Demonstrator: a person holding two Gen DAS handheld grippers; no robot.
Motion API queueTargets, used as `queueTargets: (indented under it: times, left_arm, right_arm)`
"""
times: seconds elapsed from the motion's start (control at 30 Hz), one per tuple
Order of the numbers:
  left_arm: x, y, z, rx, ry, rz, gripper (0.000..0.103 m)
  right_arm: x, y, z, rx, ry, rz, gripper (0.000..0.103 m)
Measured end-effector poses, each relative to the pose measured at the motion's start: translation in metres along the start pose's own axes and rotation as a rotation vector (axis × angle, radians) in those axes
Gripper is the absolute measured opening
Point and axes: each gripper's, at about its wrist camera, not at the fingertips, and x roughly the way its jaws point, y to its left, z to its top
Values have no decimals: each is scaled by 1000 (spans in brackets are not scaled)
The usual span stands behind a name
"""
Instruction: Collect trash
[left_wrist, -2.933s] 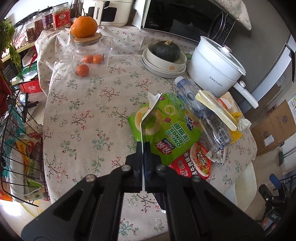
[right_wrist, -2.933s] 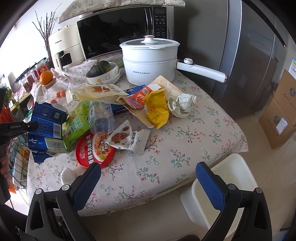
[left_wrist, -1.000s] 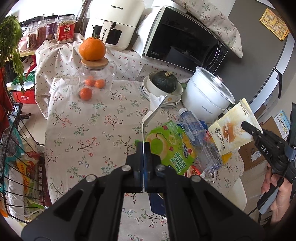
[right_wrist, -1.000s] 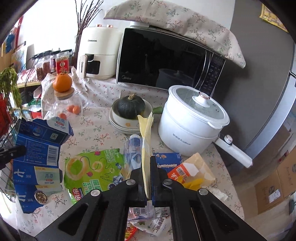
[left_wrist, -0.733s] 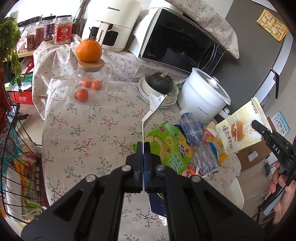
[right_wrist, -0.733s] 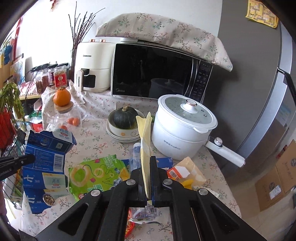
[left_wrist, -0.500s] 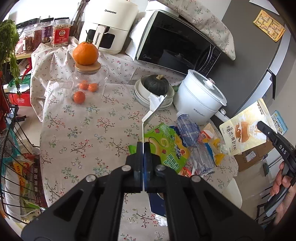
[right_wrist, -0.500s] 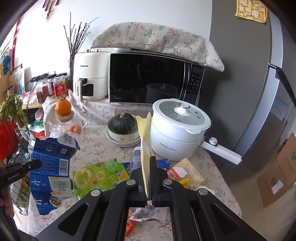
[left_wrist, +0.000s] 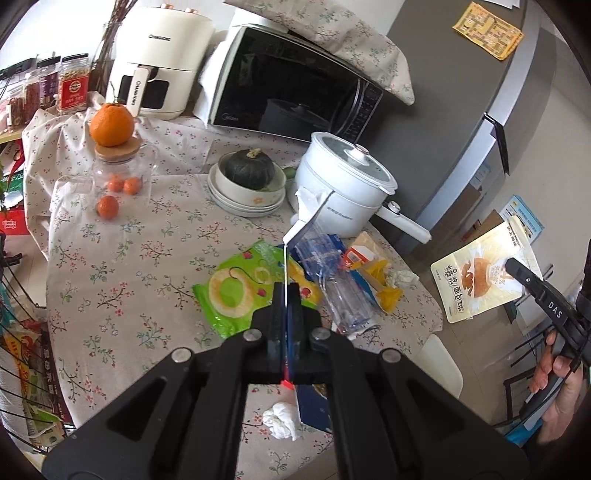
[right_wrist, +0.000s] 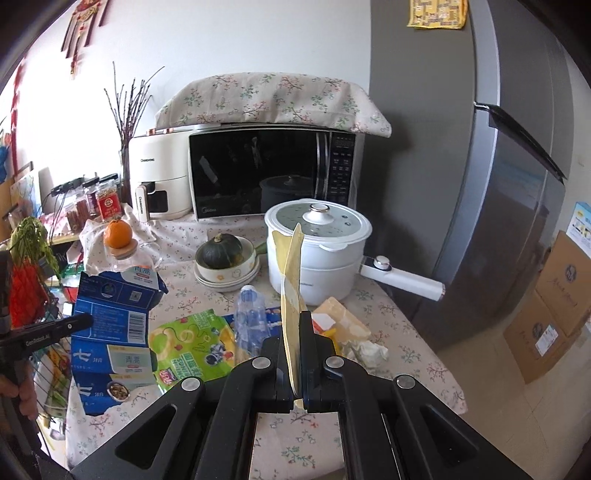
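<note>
My left gripper (left_wrist: 286, 291) is shut on a flattened blue milk carton (left_wrist: 285, 258), seen edge-on here and broadside in the right wrist view (right_wrist: 110, 332). My right gripper (right_wrist: 293, 321) is shut on a yellow bread pouch (right_wrist: 290, 280), which hangs off the table's right side in the left wrist view (left_wrist: 480, 273). On the floral tablecloth (left_wrist: 129, 258) lie a green snack bag (left_wrist: 236, 291), a crushed clear bottle (left_wrist: 332, 280), yellow and orange wrappers (left_wrist: 384, 280) and a crumpled tissue (left_wrist: 280, 424). Both grippers hover above the table.
A white pot (left_wrist: 343, 192), stacked bowls holding a squash (left_wrist: 247, 181) and a glass jar with oranges (left_wrist: 118, 170) stand at the back, before a microwave (left_wrist: 295, 88). A white bin (left_wrist: 439, 365) sits below the table's right edge. Cardboard boxes (right_wrist: 554, 306) lie by the fridge.
The right gripper, open at first, has closed on the bread pouch. Both grippers have risen and drawn back from the table, the right one carrying the pouch out past the table's edge.
</note>
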Motion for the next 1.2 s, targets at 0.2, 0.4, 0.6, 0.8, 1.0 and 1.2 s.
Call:
queueTargets:
  times: [0.2, 0.4, 0.6, 0.8, 1.0, 1.2]
  left_arm:
    - [13, -48, -14, 74, 44, -89, 1]
    - [40, -111, -37, 156, 114, -193, 1]
    - [82, -187, -72, 260, 196, -282, 1]
    - [120, -252, -113, 371, 222, -353, 1]
    - [156, -292, -141, 416, 243, -386, 1]
    - [197, -304, -156, 400, 289, -374, 1]
  right_arm:
    - [-8, -66, -40, 114, 40, -85, 3]
    - [1, -138, -89, 251, 184, -165, 3]
    - [0, -186, -134, 327, 282, -222, 3]
    - [-6, -220, -168, 372, 347, -238, 3]
    - [-6, -244, -187, 419, 386, -249, 3]
    - [-2, -255, -197, 455, 420, -244, 3]
